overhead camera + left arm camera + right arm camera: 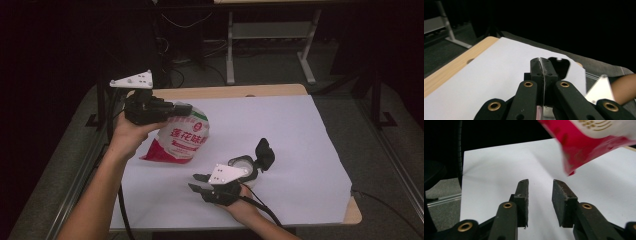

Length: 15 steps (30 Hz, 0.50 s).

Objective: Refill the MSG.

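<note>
Red-and-white bag [176, 138] top edge hidden between left gripper [186, 109] clamped jaws, right gripper [196, 182] jaws apart, empty.

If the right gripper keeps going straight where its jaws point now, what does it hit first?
Likely nothing soon. The right gripper is open and aims low across the bare white sheet, so the sheet is first. The red-and-white bag hangs above and to one side of that line, though depth is unclear.
</note>
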Tool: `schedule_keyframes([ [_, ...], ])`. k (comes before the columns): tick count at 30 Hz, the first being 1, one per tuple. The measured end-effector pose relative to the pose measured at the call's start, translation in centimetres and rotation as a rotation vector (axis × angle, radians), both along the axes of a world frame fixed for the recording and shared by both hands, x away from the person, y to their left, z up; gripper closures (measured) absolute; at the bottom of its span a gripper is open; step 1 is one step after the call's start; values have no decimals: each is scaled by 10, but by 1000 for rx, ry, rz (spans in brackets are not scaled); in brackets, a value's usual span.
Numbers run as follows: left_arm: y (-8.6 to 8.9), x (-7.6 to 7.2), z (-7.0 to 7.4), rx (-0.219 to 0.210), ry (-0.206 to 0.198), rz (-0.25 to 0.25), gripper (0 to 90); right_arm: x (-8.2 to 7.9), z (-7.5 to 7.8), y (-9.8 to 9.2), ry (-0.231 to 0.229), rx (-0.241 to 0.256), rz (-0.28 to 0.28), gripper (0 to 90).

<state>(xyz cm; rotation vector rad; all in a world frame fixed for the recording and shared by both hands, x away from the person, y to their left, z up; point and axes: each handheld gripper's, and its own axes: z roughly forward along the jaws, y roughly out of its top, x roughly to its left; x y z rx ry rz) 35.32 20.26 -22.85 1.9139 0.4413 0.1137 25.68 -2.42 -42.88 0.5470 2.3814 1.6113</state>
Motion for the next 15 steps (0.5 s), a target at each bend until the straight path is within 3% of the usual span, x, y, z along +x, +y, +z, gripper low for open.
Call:
schedule_keyframes([
  [8,11,16,-11,-13,16,74,899,-4,7,-8,16,-16,37,606],
  [12,15,21,-12,-24,14,95,899,-5,15,-14,62,-14,51,595],
  [15,16,23,-13,-24,8,107,899,-7,18,-24,70,-31,62,599],
])
